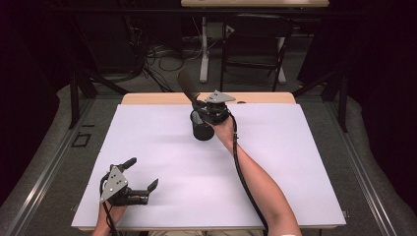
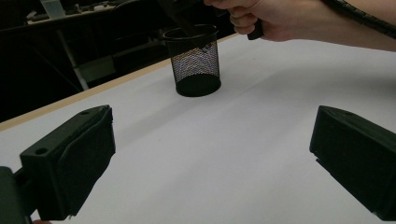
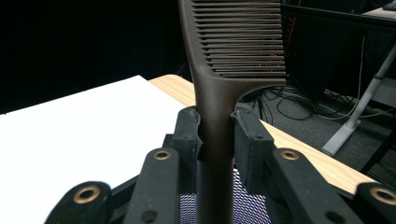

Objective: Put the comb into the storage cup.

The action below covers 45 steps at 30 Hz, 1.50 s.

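Dark room, cables and a folding chair behind; white sheet (image 1: 162,147) covers the wooden table.

High view: right gripper (image 1: 201,110) at the far edge, over a black mesh cup (image 1: 202,130) standing upright on the sheet. A dark comb (image 1: 188,84) sticks up and back from its jaws. Left gripper (image 1: 142,178) rests near the front left corner, jaws spread, nothing between them, well apart from the cup.

Left gripper view: both pads wide apart over bare sheet. Mesh cup (image 2: 195,63) upright farther off, the comb handle (image 2: 183,21) angled into its mouth, the right hand (image 2: 266,18) just above the rim.

Right gripper view: jaws pinch the comb (image 3: 215,126) by its handle, teeth end up, mesh showing below between the jaws.

Step, as I judge it: the comb is being placed in the cup or lifted out of it, I can't tell which. If placing, the next move is to lower it until the handle bottoms out, then open the jaws; keep it centred so the light cup doesn't tip.
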{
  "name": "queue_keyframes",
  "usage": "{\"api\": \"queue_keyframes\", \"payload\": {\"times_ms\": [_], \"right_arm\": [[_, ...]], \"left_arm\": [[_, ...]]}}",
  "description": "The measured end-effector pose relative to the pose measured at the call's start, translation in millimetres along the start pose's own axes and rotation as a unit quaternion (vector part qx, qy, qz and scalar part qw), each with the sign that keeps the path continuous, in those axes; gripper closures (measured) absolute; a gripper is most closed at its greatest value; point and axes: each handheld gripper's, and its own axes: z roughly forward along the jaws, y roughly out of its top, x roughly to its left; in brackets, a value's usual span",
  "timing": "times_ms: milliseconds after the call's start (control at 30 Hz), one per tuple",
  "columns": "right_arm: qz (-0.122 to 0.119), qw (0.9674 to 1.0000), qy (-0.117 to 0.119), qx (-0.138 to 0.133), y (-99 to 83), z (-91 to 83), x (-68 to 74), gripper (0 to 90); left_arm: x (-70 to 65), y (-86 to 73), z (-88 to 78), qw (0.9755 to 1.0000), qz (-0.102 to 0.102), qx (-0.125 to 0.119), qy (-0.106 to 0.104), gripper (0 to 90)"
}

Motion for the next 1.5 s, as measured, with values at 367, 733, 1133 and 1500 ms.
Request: {"api": "queue_keyframes", "payload": {"times_ms": [367, 733, 1133, 1500], "right_arm": [[0.000, 0.9999, 0.001, 0.010, -4.2, 1.4, -0.6, 72.8], [0.002, 0.9998, 0.001, 0.020, -8.3, 2.8, -1.6, 72.7], [0.003, 0.9997, 0.002, 0.026, -11.6, 4.0, -1.2, 72.7], [0.005, 0.9995, 0.000, 0.032, -16.0, 4.5, -3.1, 72.7]], "left_arm": [[0.0, -0.1, 0.0, 1.0000, 0.001, 0.001, 0.000, 0.4], [-0.1, 0.0, 0.0, 1.0000, 0.000, 0.000, 0.000, 0.4], [0.0, 0.0, -0.1, 1.0000, 0.002, 0.001, 0.000, 0.4], [0.1, 0.0, 0.1, 1.0000, 0.002, 0.002, 0.000, 0.4]]}}
